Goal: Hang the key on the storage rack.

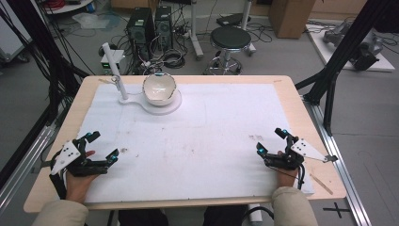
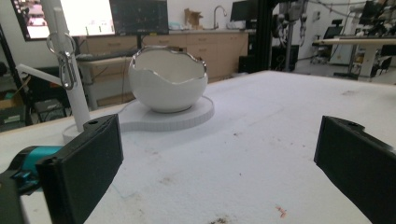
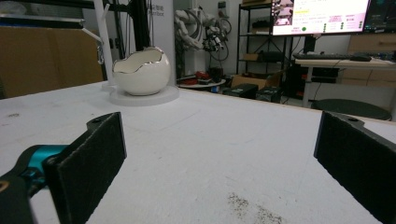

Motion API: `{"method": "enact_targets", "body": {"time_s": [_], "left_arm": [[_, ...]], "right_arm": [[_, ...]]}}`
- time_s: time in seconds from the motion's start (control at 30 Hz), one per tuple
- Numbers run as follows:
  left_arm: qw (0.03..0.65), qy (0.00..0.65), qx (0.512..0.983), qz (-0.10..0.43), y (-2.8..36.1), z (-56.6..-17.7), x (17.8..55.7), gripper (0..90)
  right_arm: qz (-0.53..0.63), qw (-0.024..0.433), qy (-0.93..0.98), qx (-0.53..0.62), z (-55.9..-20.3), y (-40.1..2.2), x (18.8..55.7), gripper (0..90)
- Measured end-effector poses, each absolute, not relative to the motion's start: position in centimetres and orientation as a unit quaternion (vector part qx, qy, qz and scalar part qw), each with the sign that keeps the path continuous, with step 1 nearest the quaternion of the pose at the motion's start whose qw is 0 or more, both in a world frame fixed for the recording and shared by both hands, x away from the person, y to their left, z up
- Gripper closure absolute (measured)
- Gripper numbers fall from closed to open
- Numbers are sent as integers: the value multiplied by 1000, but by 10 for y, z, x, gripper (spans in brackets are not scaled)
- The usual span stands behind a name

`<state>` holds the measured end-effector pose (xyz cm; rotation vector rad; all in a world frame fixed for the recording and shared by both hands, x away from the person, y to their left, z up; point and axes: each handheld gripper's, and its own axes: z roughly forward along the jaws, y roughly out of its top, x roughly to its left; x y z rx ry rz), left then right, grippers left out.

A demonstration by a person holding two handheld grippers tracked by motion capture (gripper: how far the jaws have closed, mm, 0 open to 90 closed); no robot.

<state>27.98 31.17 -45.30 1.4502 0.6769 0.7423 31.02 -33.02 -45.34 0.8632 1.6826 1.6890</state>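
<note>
A white egg-shaped bowl [image 1: 159, 88] with a jagged silver rim sits on a round white base [image 1: 174, 104] at the far left-centre of the table; the bowl [image 2: 167, 83] also shows in the left gripper view, and the bowl [image 3: 141, 71] far off in the right gripper view. A white post [image 1: 115, 70] with a metal ring [image 2: 66, 60] hanging on it stands beside the bowl. My left gripper [image 1: 102, 147] rests open at the near left. At the near right my right gripper [image 1: 272, 140] is open too. Nothing lies between either pair of jaws.
A white sheet [image 1: 202, 136] covers most of the wooden table [image 1: 287, 87]. A thin wooden stick [image 1: 322, 182] lies at the near right corner. Beyond the table are a black stool [image 1: 230, 38], computer towers [image 1: 141, 26] and cables on the floor.
</note>
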Motion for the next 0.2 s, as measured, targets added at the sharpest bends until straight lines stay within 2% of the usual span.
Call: {"method": "enact_targets", "body": {"time_s": [0.2], "left_arm": [[629, 307, 635, 325, 311, -453, 281, 17]], "right_arm": [[635, 299, 634, 324, -453, -330, 310, 13]]}}
